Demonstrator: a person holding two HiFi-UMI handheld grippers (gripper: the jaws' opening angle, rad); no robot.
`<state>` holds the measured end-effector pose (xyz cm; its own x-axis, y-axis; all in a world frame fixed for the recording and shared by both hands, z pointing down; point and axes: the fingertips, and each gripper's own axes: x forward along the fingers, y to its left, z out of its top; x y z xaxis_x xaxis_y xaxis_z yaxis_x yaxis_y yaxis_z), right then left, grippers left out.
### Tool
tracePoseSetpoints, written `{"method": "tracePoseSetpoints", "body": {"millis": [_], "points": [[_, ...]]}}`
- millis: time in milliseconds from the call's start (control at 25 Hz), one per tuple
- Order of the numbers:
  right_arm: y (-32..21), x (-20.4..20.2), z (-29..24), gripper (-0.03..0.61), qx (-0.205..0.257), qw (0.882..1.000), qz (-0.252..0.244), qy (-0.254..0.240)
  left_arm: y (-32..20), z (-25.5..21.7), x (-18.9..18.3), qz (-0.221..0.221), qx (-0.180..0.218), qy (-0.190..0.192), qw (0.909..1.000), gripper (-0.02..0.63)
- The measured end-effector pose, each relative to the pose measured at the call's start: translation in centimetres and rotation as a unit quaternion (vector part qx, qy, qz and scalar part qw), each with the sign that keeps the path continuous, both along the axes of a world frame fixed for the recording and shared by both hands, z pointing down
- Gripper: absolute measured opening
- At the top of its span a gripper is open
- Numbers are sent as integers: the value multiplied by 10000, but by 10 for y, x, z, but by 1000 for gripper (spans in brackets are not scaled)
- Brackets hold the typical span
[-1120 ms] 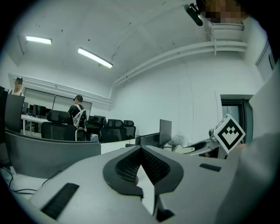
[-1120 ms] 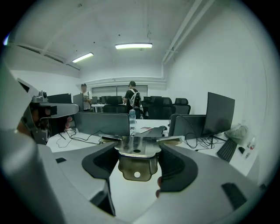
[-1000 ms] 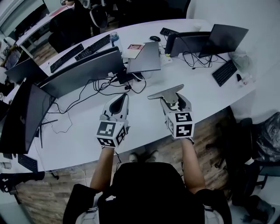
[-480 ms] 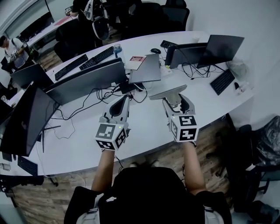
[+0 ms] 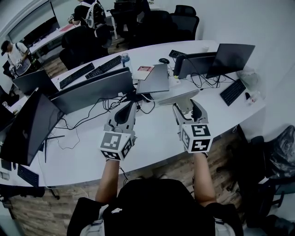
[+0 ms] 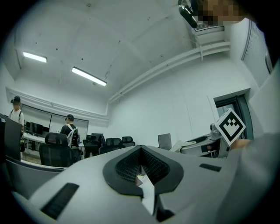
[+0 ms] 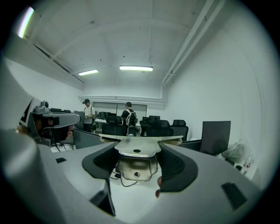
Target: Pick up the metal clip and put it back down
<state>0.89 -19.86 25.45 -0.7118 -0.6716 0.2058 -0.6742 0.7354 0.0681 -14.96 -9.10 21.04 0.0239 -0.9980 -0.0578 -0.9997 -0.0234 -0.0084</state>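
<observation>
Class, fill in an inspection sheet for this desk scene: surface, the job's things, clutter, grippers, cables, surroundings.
Surface: curved white desk.
Job's things: metal clip, held up, apparently clear of the desk.
Clutter: monitors, laptop, keyboards, bottle and mouse, all beyond the grippers.
Grippers: right gripper shut on the metal clip; left gripper shut, nothing held.
Cables: black cables lying loose beyond the left gripper.
Surroundings: office chairs, people at farther desks, wood floor.

Left gripper (image 5: 128, 106) closed, right gripper (image 5: 186, 106) clamped, both held forward
</observation>
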Motion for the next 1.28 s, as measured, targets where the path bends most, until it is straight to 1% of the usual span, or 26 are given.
{"method": "tracePoseSetpoints", "body": {"millis": [280,600,880,1080,1280], "points": [[4,2,-2,302,61,10000,-55,-26,1,-2,3,16,25,25,10000,9],[8,3,4,302,26,9999,-81,79,1,8,5,37,-103,107,9999,9],[8,2,16,302,-87,9998,-127,114,-3,26,12,127,-298,157,9994,9],[7,1,30,302,-213,9994,-177,198,-6,43,13,102,-457,184,9987,9],[7,0,46,302,-348,9987,-228,289,-7,65,8,8,-633,372,9973,9]]}}
